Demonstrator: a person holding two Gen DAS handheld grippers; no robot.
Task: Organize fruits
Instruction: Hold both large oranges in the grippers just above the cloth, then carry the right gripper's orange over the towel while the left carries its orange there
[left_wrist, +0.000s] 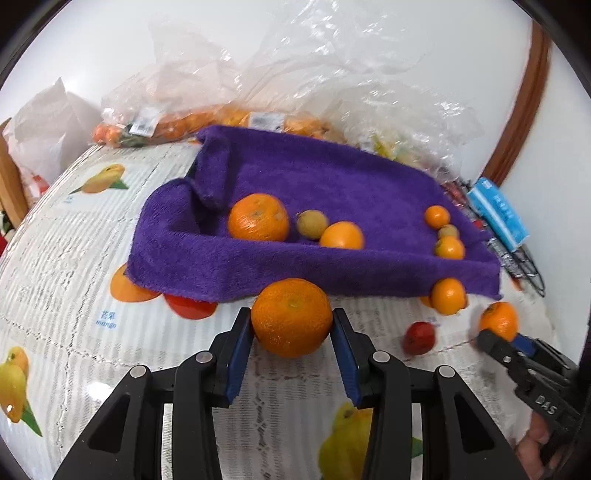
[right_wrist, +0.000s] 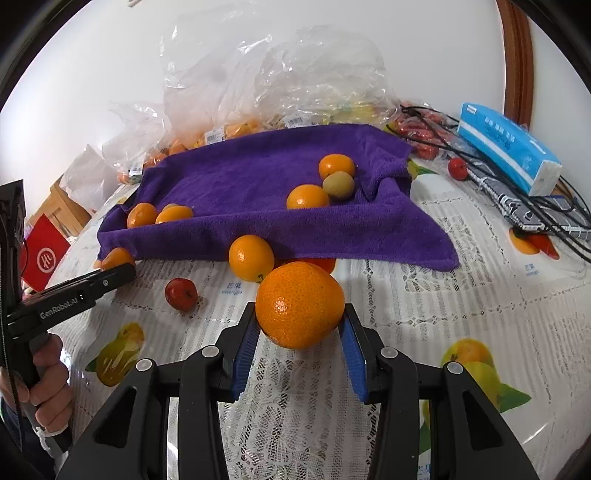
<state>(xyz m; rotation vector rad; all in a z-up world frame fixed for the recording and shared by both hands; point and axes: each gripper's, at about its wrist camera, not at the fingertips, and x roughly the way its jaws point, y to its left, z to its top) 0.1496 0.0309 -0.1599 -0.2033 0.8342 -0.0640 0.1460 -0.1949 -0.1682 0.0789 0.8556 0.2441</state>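
My left gripper (left_wrist: 291, 318) is shut on a large orange (left_wrist: 291, 314), both blue pads pressing its sides, just in front of the purple towel (left_wrist: 332, 177). My right gripper (right_wrist: 300, 314) is shut on another large orange (right_wrist: 299, 304), also near the towel (right_wrist: 258, 177). Each gripper shows in the other's view: the right gripper (left_wrist: 496, 334) at the far right, the left gripper (right_wrist: 118, 271) at the far left. Several oranges and small yellowish fruits lie on the towel. A loose orange (right_wrist: 251, 257) and a small red fruit (right_wrist: 181, 293) rest on the tablecloth.
Clear plastic bags of fruit (right_wrist: 229, 92) are piled behind the towel against the wall. A blue tissue pack (right_wrist: 509, 147) and a dark wire rack with cables (right_wrist: 535, 210) sit at the back right. A person's hand (right_wrist: 48, 373) grips the left gripper's handle.
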